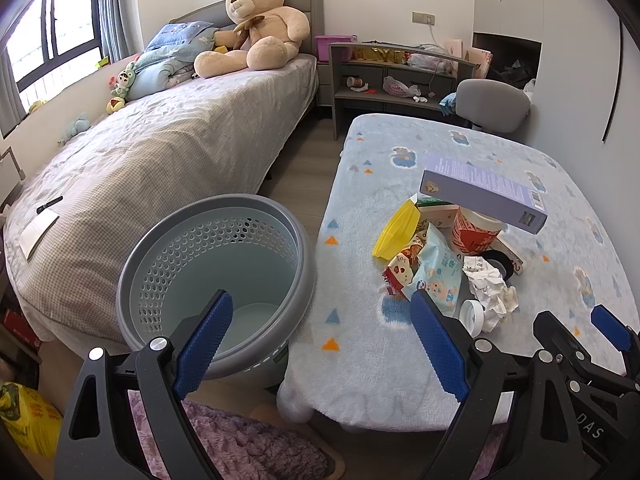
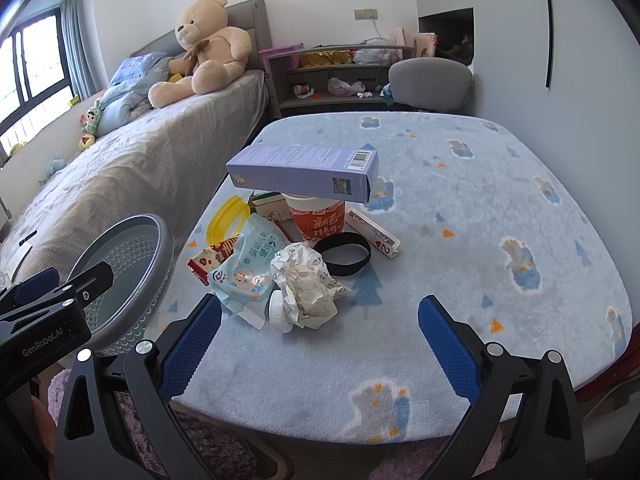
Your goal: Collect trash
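**Both grippers spread wide before a pile of rubbish**

The left gripper (image 1: pixel 326 344) has its blue-padded fingers wide apart and holds nothing; its left finger hangs over the mouth of the grey perforated plastic waste bin (image 1: pixel 160 256), its right finger over the edge of the table covered in a pale blue fleece blanket (image 1: pixel 460 148). The right gripper (image 2: pixel 320 344) is likewise spread and empty, hovering above the near edge of the same blanket.

The rubbish lies in a heap on the blanket, at about 11 o'clock from the right gripper. Nearest is a crumpled ball of white paper (image 2: pixel 306 280), touching a small white plastic cap (image 2: pixel 280 312) at its 7 o'clock. Just beside it, at 9 o'clock, is a light blue wet-wipe packet (image 2: pixel 244 272), with a red and white snack wrapper (image 2: pixel 208 258) partly under it. A black elastic band (image 2: pixel 344 254) lies at 2 o'clock from the paper. Behind stands a red paper cup (image 2: pixel 318 222), and a long lilac cardboard box (image 2: pixel 304 172) rests across its top. A yellow plastic lid (image 2: pixel 226 220) leans at the heap's 10 o'clock side.

The bin stands on the floor between the table and a bed with a grey checked cover (image 1: pixel 152 160), on which a large tan teddy bear (image 1: pixel 256 24) sits at the far end.
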